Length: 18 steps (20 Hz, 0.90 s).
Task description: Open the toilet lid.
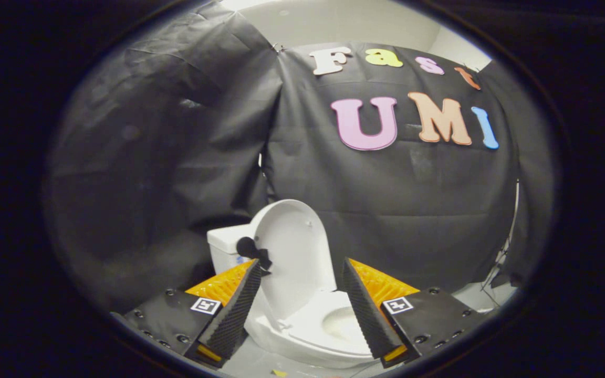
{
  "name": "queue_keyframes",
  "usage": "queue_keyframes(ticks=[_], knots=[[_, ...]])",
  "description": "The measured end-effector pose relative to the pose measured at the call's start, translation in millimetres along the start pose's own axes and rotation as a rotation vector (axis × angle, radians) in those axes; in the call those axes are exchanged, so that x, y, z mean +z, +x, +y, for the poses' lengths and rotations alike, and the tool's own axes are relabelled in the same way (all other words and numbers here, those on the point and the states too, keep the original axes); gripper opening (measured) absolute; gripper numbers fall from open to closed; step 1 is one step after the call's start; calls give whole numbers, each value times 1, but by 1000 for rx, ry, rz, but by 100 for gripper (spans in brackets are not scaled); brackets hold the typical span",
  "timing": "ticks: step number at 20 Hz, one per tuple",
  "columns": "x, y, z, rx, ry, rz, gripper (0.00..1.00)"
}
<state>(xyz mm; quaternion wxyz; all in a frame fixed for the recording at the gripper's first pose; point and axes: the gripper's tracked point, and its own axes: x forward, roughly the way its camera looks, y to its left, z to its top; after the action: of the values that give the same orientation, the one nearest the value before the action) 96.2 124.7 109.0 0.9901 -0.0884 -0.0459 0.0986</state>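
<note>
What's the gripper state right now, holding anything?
Gripper: open, fingers spread wide and holding nothing. The raised toilet lid stands upright just beyond and between the fingers, with no contact visible.

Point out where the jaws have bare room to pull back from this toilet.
The gripper is open, its jaws apart and touching nothing. The lid stands raised against the tank, with the seat below between the jaws. Bare floor borders the toilet's base nearest the jaws; a lighter patch lies by the black cloth wall. It is crowded around lid and tank.
</note>
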Motion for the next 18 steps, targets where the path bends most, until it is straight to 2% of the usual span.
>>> queue_keyframes(ticks=[3, 9, 18], knots=[[-25, -6, -49, -90, 7, 60, 97], [-42, -23, -97, -131, 38, 94, 97], [-54, -52, -141, -200, 69, 100, 97]])
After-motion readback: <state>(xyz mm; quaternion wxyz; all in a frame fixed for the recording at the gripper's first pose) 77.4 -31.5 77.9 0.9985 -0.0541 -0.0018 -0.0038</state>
